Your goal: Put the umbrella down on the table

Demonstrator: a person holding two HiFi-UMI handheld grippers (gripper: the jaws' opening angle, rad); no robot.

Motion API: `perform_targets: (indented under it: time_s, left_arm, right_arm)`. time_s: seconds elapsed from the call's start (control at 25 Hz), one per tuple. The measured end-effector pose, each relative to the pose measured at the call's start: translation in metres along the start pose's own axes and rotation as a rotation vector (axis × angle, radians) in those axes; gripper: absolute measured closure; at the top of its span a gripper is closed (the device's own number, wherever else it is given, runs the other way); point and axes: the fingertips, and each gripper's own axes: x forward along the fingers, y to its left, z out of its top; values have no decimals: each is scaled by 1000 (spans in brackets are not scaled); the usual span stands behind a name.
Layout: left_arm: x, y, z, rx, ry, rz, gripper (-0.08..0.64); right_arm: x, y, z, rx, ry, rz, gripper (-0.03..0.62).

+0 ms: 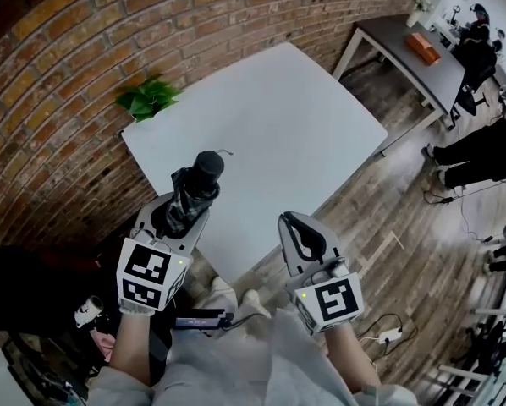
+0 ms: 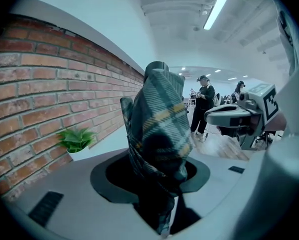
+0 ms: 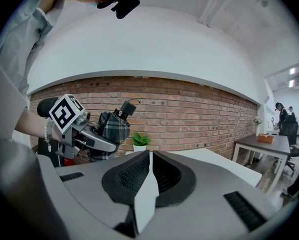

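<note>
A folded plaid umbrella (image 1: 194,193) with a black handle end sticks up out of my left gripper (image 1: 178,218), which is shut on it over the near edge of the white table (image 1: 278,125). In the left gripper view the umbrella (image 2: 159,129) fills the space between the jaws of the left gripper (image 2: 154,176). My right gripper (image 1: 302,237) hangs just off the table's near edge, shut and empty. In the right gripper view the right gripper (image 3: 148,176) has its pads together, and the left gripper (image 3: 97,134) with the umbrella (image 3: 112,126) shows at the left.
A small potted plant (image 1: 147,98) stands at the table's far left corner against the brick wall (image 1: 58,74). A grey desk (image 1: 405,57) with an orange object (image 1: 422,47) stands at the upper right, with people and chairs beyond. Cables lie on the wood floor (image 1: 405,227).
</note>
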Motion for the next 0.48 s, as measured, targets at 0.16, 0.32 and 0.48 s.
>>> perform_targets:
  time_s: [0.16, 0.32, 0.48]
  left_arm:
    - [26, 10, -1, 10, 22, -32, 347]
    - [57, 24, -7, 21, 62, -59, 347]
    - [88, 36, -22, 37, 131, -77, 347]
  right_arm:
    - [7, -8, -4, 7, 11, -21, 543]
    - [17, -15, -7, 4, 34, -47, 543]
    - [24, -19, -13, 15, 46, -60, 543]
